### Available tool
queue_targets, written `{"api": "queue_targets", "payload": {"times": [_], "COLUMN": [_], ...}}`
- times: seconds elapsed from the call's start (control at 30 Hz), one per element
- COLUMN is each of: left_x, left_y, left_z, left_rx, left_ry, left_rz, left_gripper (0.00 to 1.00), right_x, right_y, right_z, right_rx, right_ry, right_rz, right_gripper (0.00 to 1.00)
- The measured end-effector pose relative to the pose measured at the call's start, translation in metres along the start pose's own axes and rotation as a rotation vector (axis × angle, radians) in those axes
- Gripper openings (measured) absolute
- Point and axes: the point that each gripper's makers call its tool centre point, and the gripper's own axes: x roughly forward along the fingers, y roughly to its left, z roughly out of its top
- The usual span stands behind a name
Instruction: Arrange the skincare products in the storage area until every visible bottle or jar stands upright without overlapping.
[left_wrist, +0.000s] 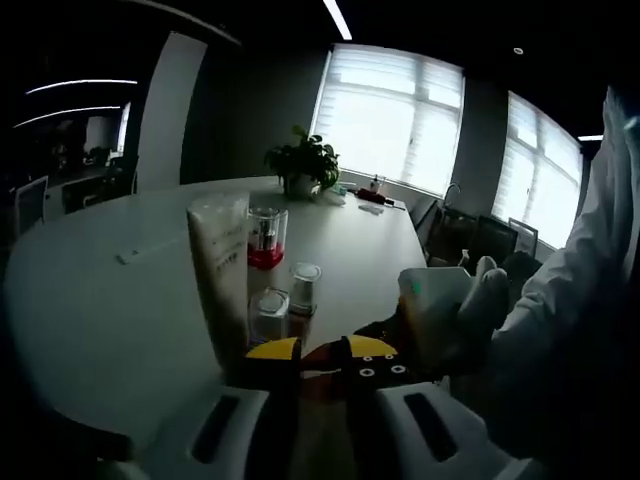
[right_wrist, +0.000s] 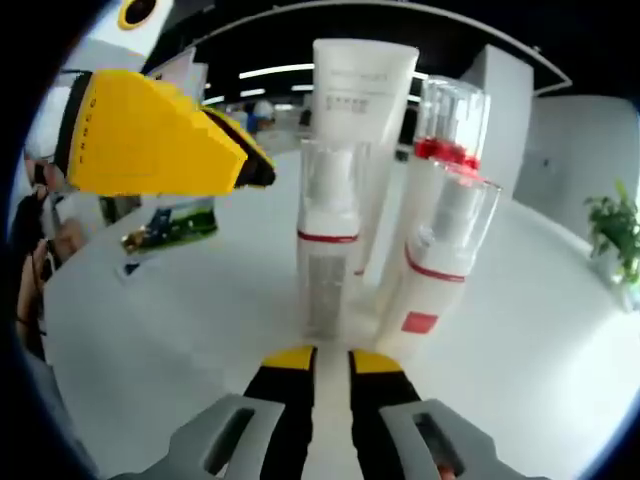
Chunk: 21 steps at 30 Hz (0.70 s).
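As I look along the left gripper, its yellow-tipped jaws sit nearly together with only a thin gap, holding nothing. Just beyond them on the white worktop the skincare products stand upright in a tight cluster: a tall white tube, a red-banded bottle with a clear cap, and two shorter clear-capped bottles in front. A potted plant sits far back near the windows. The right gripper comes in from the right, held by a gloved hand.

In the right gripper view, my right gripper has its jaws close together and empty, pointing at the same cluster. A clear pump bottle stands nearest, another with a red label beside it, the white tube behind. The left gripper hangs at upper left, apart from the bottles.
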Motion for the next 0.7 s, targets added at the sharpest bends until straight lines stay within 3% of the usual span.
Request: {"api": "queue_targets", "payload": {"times": [0.17, 0.23, 0.33, 0.7], "left_x": [0.008, 0.011, 0.017, 0.029], "left_y": [0.003, 0.01, 0.009, 0.007], "left_z": [-0.018, -0.026, -0.026, -0.037], "left_rx": [-0.043, -0.055, -0.077, -0.131], "left_ry": [0.046, 0.077, 0.066, 0.089], "left_rz": [0.012, 0.065, 0.081, 0.084], "left_gripper": [0.12, 0.13, 0.13, 0.12], "right_x": [0.006, 0.006, 0.009, 0.016], "right_y": [0.01, 0.01, 0.012, 0.01], "right_z": [0.0, 0.003, 0.007, 0.008], "right_rx": [-0.047, -0.067, -0.098, -0.13], "right_ry": [0.0, -0.01, -0.023, -0.026], "right_rz": [0.041, 0.036, 0.055, 0.076], "right_gripper": [0.12, 0.16, 0.23, 0.22]}}
